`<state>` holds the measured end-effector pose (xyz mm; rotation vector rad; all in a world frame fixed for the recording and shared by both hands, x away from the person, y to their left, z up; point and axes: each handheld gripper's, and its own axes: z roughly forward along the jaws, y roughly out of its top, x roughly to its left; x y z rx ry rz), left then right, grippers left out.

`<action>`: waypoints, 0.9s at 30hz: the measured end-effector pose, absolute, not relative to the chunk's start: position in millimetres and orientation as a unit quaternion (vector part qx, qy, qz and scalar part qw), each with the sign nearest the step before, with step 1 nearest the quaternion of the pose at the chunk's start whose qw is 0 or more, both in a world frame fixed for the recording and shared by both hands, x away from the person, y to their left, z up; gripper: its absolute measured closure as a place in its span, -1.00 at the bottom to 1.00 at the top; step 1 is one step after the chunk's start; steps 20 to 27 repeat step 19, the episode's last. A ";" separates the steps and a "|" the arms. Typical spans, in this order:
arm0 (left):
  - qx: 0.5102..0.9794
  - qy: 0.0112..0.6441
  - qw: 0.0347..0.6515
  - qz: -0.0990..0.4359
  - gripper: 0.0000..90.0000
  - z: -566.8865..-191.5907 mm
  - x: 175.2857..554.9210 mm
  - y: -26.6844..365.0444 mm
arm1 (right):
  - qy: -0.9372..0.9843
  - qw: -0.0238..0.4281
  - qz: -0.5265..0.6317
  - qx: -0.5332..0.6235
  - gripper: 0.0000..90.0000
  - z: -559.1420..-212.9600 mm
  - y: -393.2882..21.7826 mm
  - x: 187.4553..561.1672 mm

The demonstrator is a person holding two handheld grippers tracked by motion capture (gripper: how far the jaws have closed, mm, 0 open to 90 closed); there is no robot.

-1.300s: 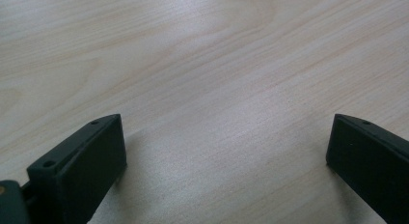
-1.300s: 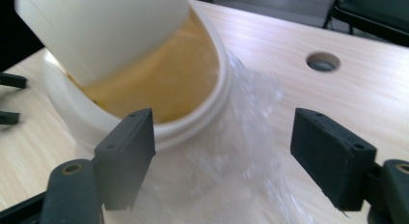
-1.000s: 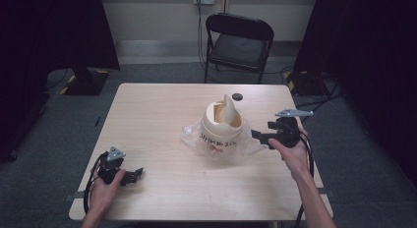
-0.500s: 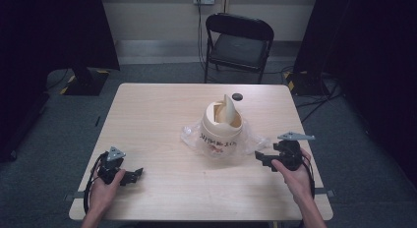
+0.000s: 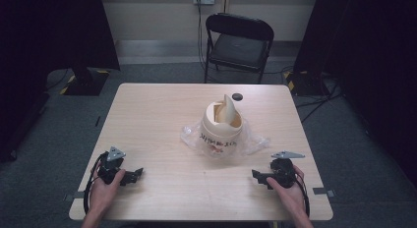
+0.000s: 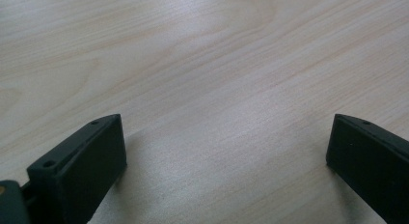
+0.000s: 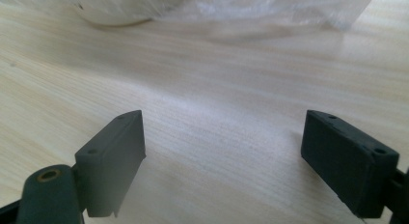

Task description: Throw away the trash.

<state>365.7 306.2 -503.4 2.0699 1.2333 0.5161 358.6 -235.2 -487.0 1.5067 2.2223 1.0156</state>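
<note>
High view: the cream bin stands at mid-table on a clear plastic bag, swing lid tipped up. Handling appears finished. The left gripper and right gripper rest near the front edge, well apart from it.

Left gripper view: jaws spread, empty, over bare table.

Right gripper view: jaws spread, empty; the bin's base and the bag lie beyond.

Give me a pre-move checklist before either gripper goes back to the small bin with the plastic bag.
1. Left gripper jaws open, nothing between them: ok.
2. Right gripper jaws open, nothing between them: ok.
3. Cream swing-lid bin upright at mid-table: ok.
4. Swing lid level: not ok, it is tipped up.
5. Clear plastic bag fitted inside the bin: not ok, it lies spread around the base.
6. Small black disc behind the bin, away from both grippers: ok.
</note>
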 end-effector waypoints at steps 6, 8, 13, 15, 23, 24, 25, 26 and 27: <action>0.792 0.472 0.332 0.197 -1.00 -503.4 365.7 306.2 | 0.776 0.164 0.332 0.510 -0.69 -490.9 -223.6 358.2; 0.792 0.472 0.332 0.198 -1.00 -503.4 365.7 306.2 | 0.777 0.181 0.325 0.507 -0.70 -492.7 -219.6 358.2; 0.792 0.472 0.332 0.198 -1.00 -503.5 365.6 306.2 | 0.769 0.218 0.323 0.506 -0.76 -498.9 -211.6 355.5; 0.792 0.472 0.332 0.198 -1.00 -503.5 365.6 306.2 | 0.766 0.223 0.330 0.504 -0.77 -500.5 -211.9 354.4; 0.792 0.472 0.332 0.198 -1.00 -503.4 365.6 306.2 | 0.766 0.224 0.329 0.505 -0.78 -500.5 -211.5 354.6; 0.792 0.472 0.332 0.198 -1.00 -503.4 365.6 306.2 | 0.766 0.224 0.329 0.505 -0.78 -500.5 -211.5 354.6; 0.792 0.472 0.332 0.198 -1.00 -503.4 365.6 306.2 | 0.766 0.224 0.329 0.505 -0.78 -500.5 -211.5 354.6; 0.792 0.472 0.332 0.198 -1.00 -503.4 365.6 306.2 | 0.766 0.224 0.329 0.505 -0.78 -500.5 -211.5 354.6; 0.792 0.472 0.332 0.198 -1.00 -503.4 365.6 306.2 | 0.766 0.224 0.329 0.505 -0.78 -500.5 -211.5 354.6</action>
